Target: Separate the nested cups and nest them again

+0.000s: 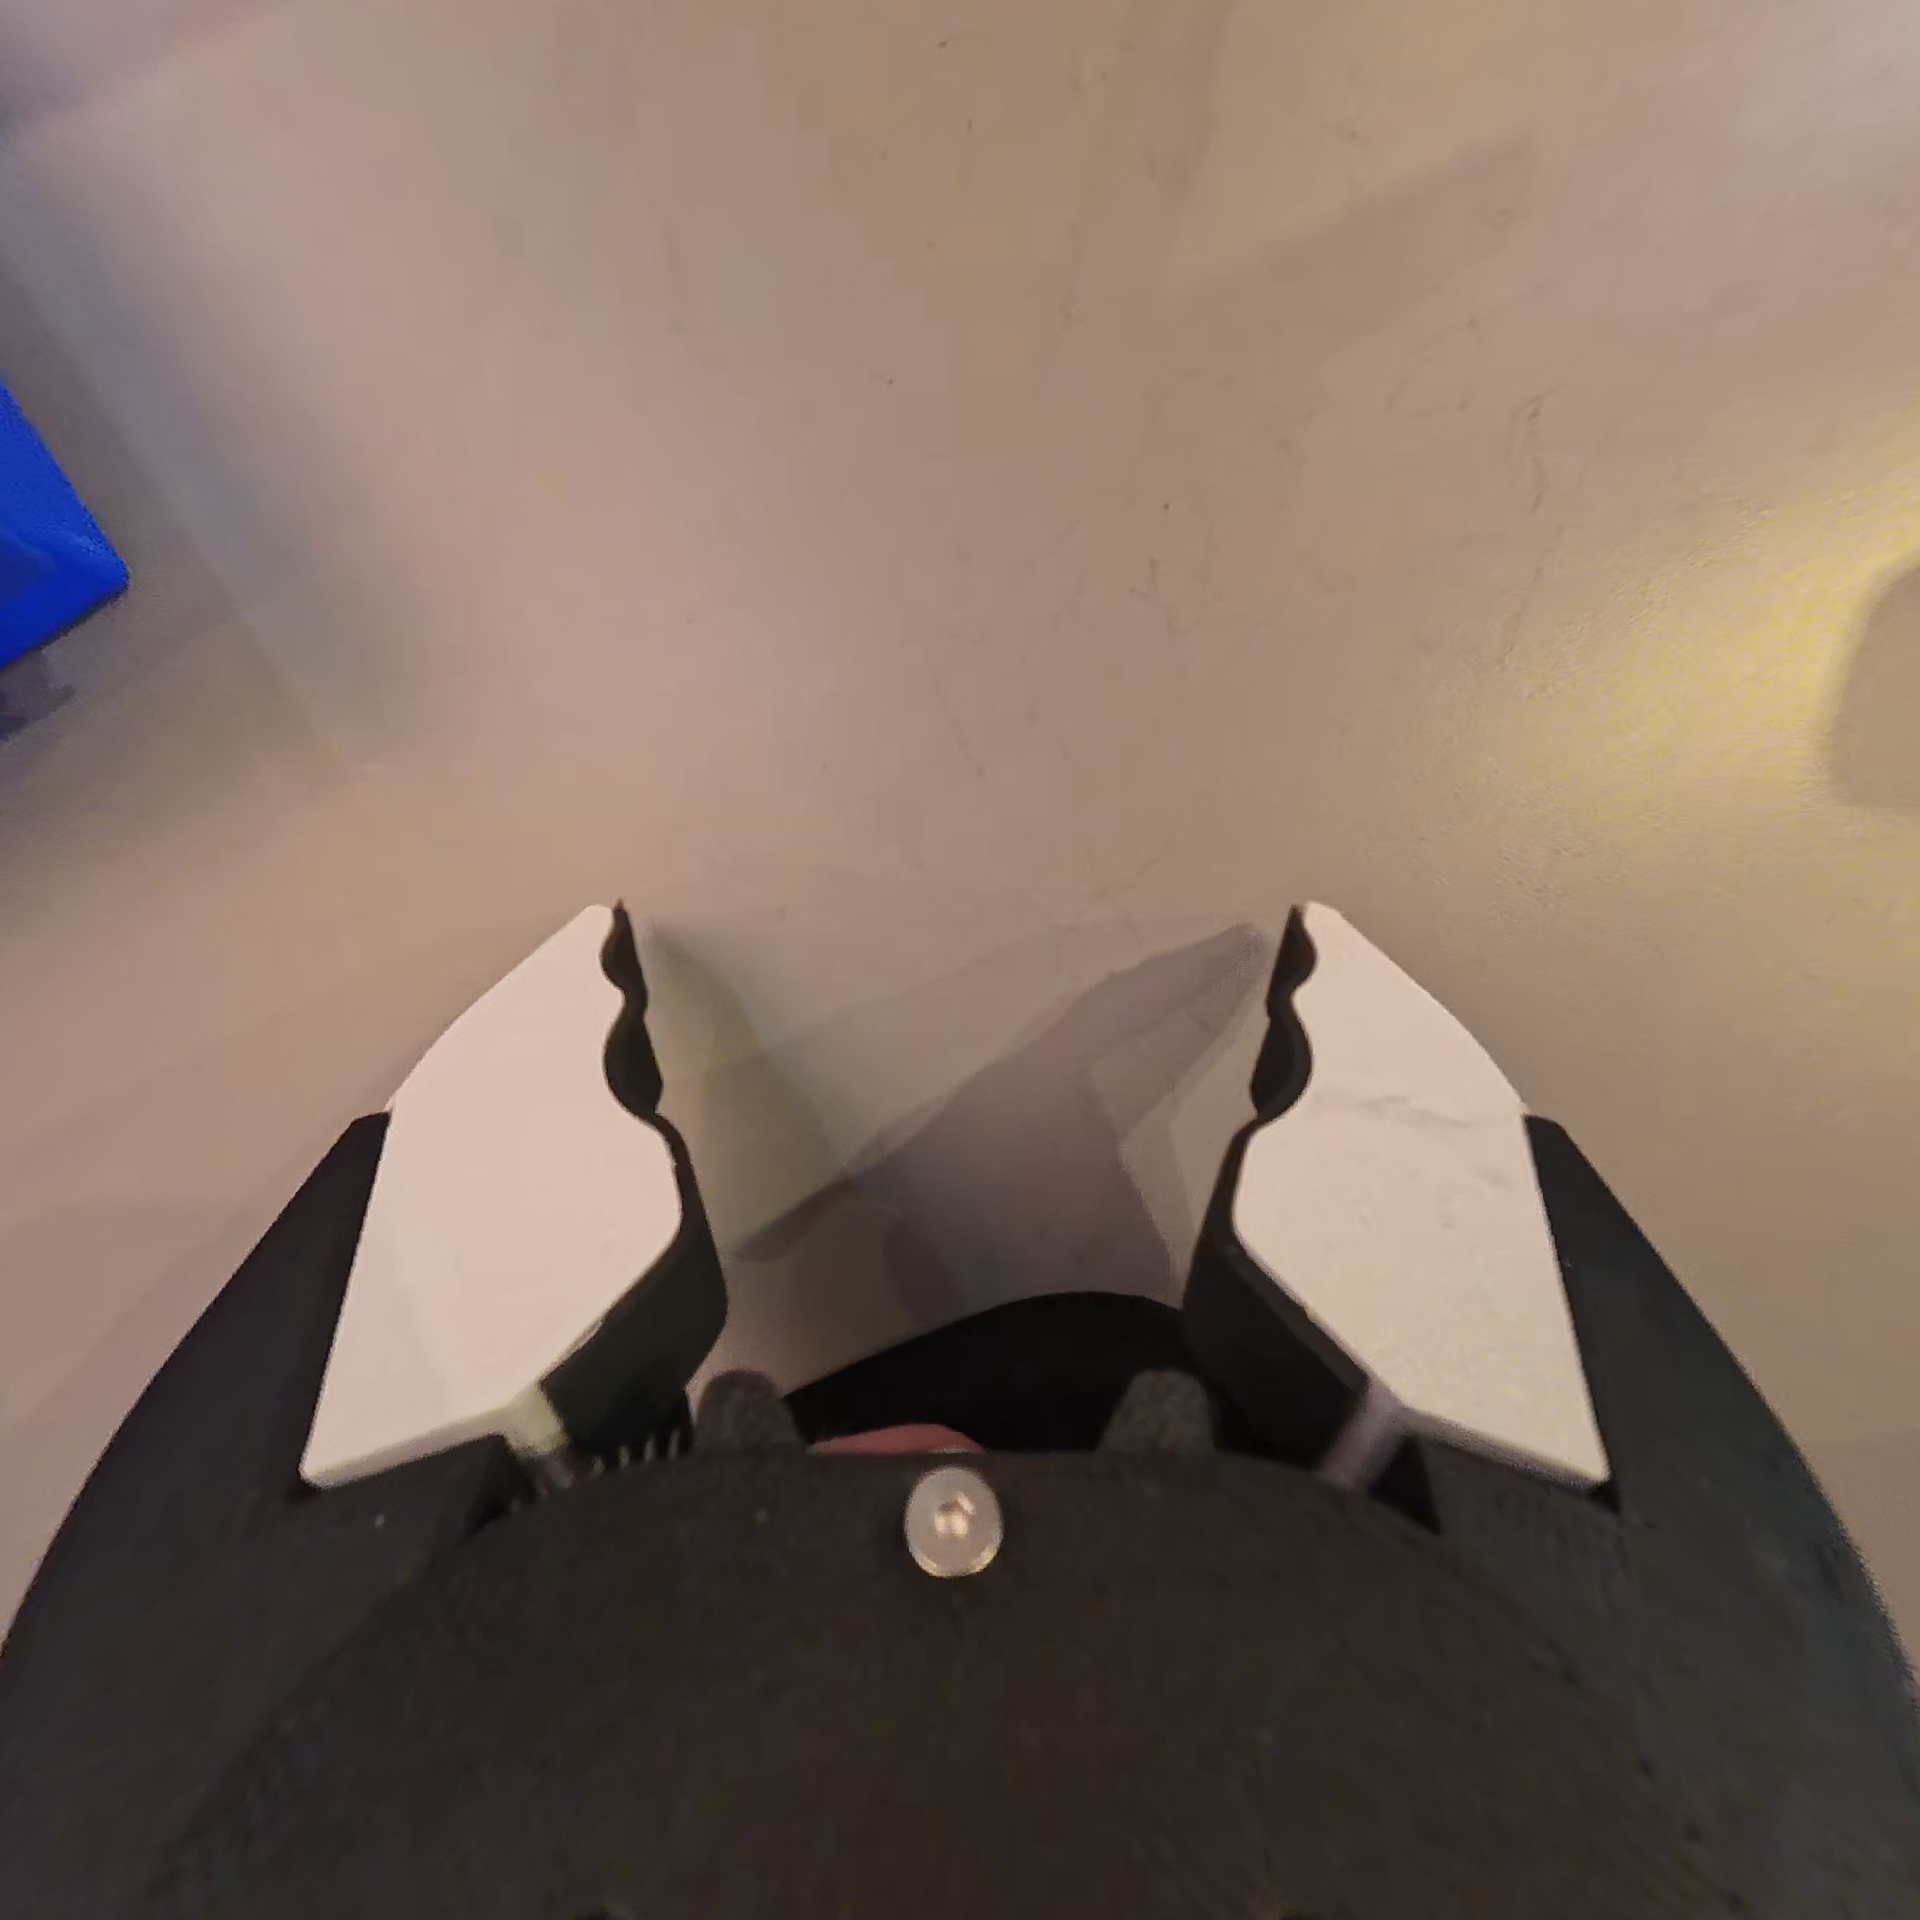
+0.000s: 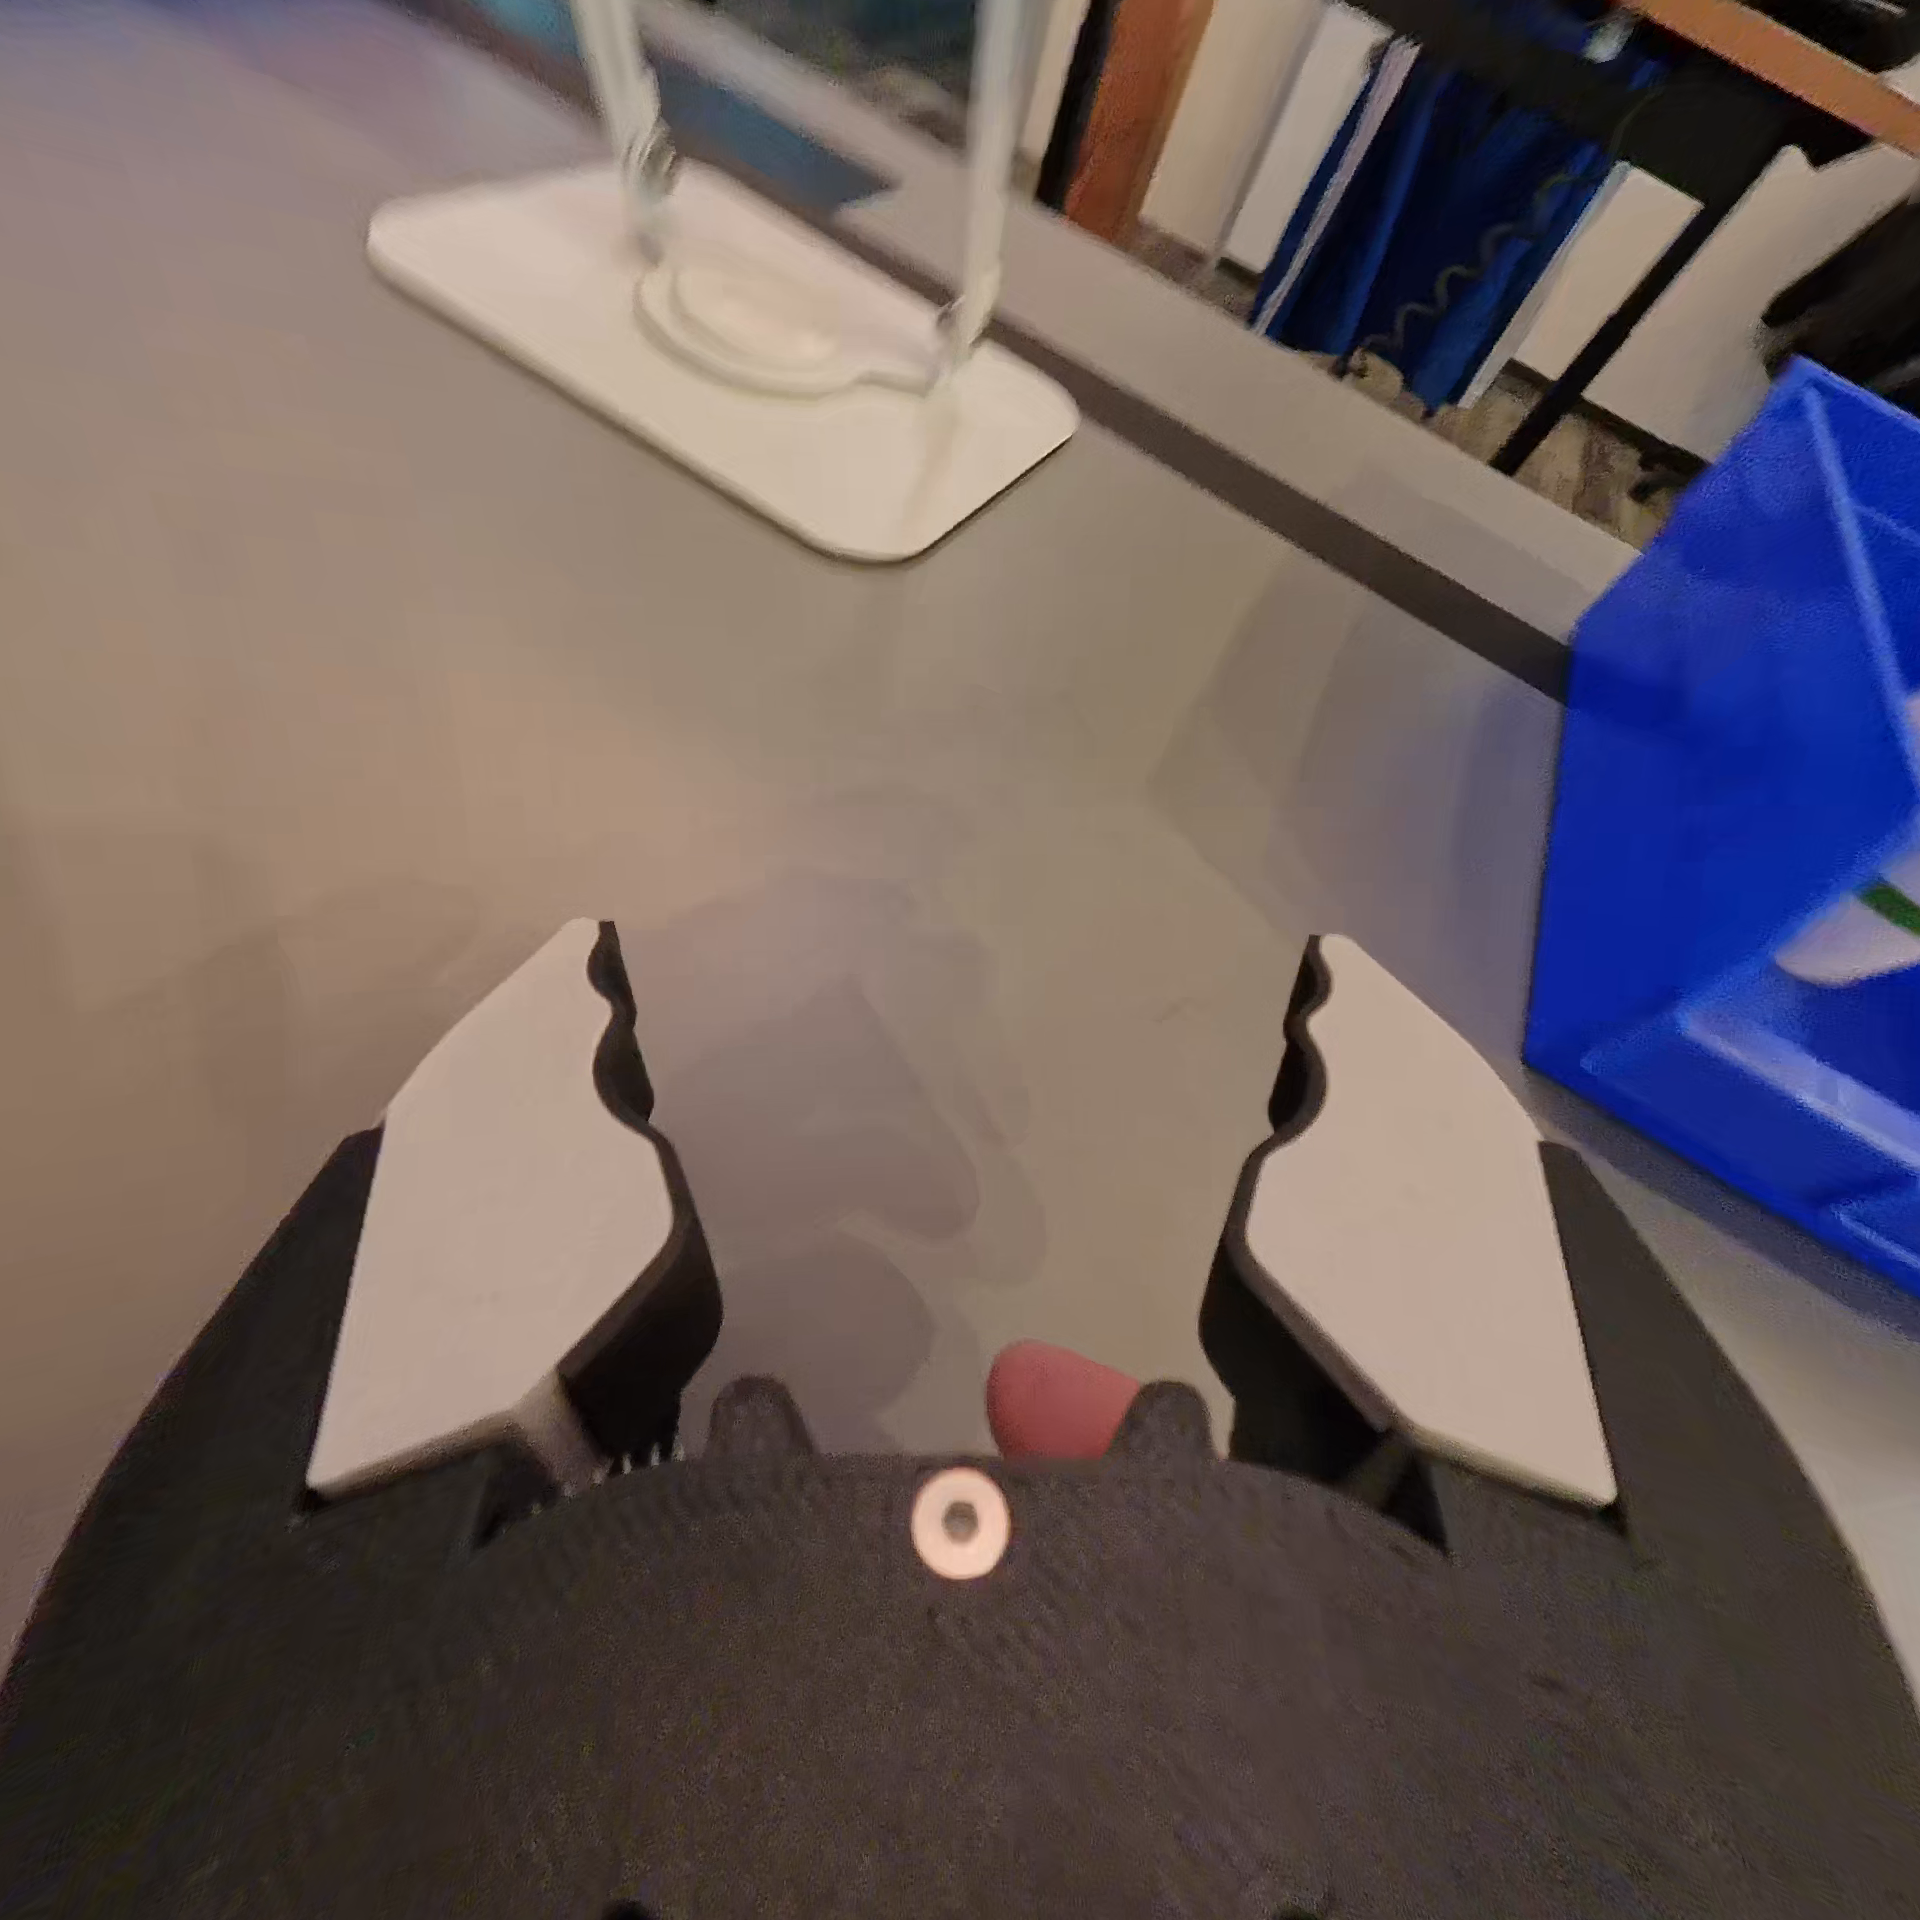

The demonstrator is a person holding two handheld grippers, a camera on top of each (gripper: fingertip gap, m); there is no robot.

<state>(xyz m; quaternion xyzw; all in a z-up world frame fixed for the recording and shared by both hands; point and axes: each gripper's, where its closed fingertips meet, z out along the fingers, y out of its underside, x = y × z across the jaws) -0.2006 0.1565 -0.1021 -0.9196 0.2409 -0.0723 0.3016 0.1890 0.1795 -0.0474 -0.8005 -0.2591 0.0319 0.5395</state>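
Observation:
My left gripper point(image 1: 956, 914) is open and empty, held low over a bare beige table point(image 1: 935, 468). My right gripper point(image 2: 958, 933) is open and empty over the same grey-beige table point(image 2: 416, 779). Nothing lies between either pair of fingers. A white object with a green band point(image 2: 1860, 935) shows blurred in a blue bin point(image 2: 1714, 831) at the right of the right wrist view; I cannot tell whether it is a cup. No cup shows clearly in either view.
A white flat stand base point(image 2: 717, 364) with thin uprights stands at the back of the table. The table's dark far edge point(image 2: 1299, 457) runs behind it. A blue bin corner point(image 1: 52, 540) shows at the left edge of the left wrist view.

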